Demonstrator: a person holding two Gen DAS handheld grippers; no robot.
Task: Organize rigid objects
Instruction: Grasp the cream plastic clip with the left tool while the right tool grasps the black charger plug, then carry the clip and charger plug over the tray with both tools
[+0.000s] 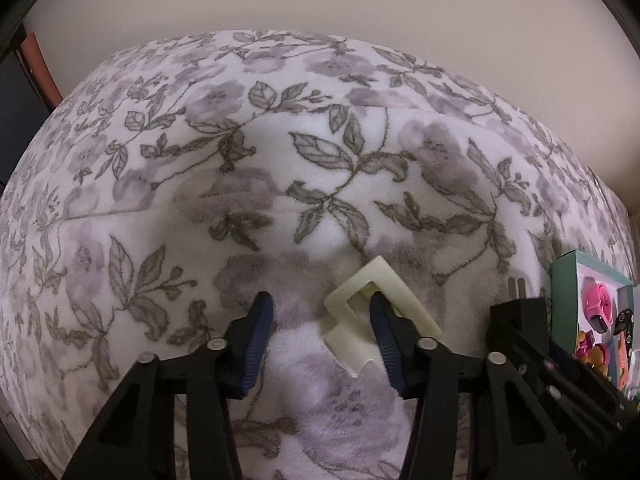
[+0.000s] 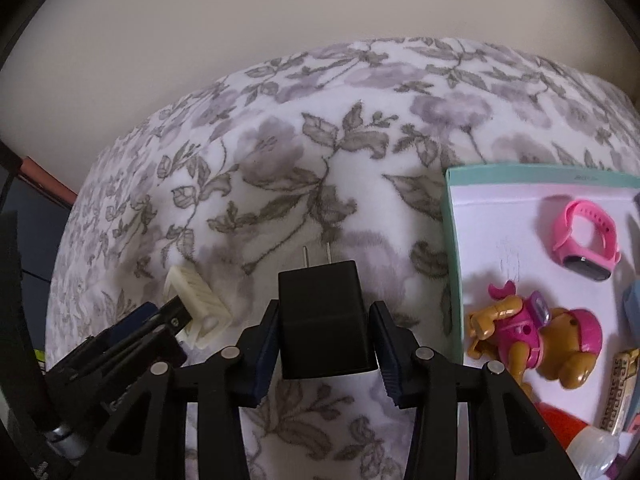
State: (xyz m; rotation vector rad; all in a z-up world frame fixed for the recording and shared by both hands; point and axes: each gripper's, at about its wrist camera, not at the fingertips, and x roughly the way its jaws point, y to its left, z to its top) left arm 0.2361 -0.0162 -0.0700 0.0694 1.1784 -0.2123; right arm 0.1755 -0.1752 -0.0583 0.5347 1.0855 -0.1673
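Two tools work over the flowered blanket: right tool grips a black charger; left tool stands open, cream clip at its right finger.

I see soft, dim indoor light, faint shadows under things, strong fisheye bending with dark corners, slightly soft focus.

We were plainly in a home, most likely a bedroom: the whole work surface was a soft fleece blanket printed with grey-lilac flowers and leaves, spread up against a plain cream wall. On it lay a teal-edged box lid holding a child's things, a pink watch and a toy dog in pink
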